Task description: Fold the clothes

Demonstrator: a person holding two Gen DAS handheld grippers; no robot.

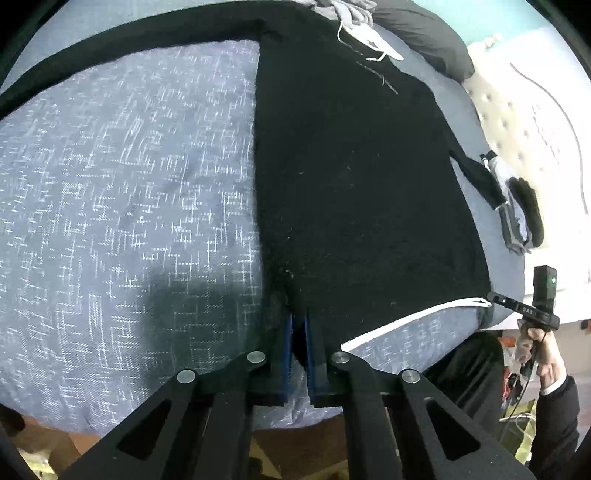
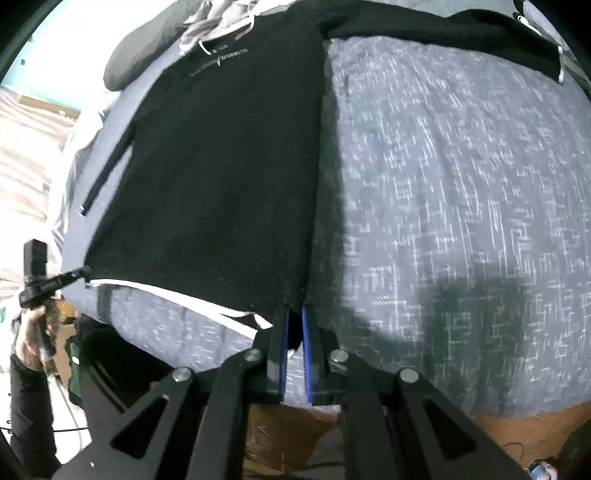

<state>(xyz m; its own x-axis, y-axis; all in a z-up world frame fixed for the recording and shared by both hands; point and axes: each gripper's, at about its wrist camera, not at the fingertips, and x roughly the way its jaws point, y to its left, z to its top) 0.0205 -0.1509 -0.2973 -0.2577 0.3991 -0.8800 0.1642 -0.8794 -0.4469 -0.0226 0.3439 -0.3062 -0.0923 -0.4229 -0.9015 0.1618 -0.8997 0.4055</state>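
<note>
A black sweater with a white-edged hem lies flat on the blue-grey bed cover. My left gripper is shut on the sweater's near hem corner, with black cloth pinched between the blue pads. The right gripper, held by a hand, grips the opposite hem corner at the bed's edge. In the right wrist view the right gripper is shut on its corner of the sweater, and the left gripper shows at the far left. One sleeve stretches sideways along the top.
A heap of grey clothes and a dark pillow lie beyond the sweater's collar. A small grey and black item sits near the bed's right edge. The bed's near edge drops to a brown floor.
</note>
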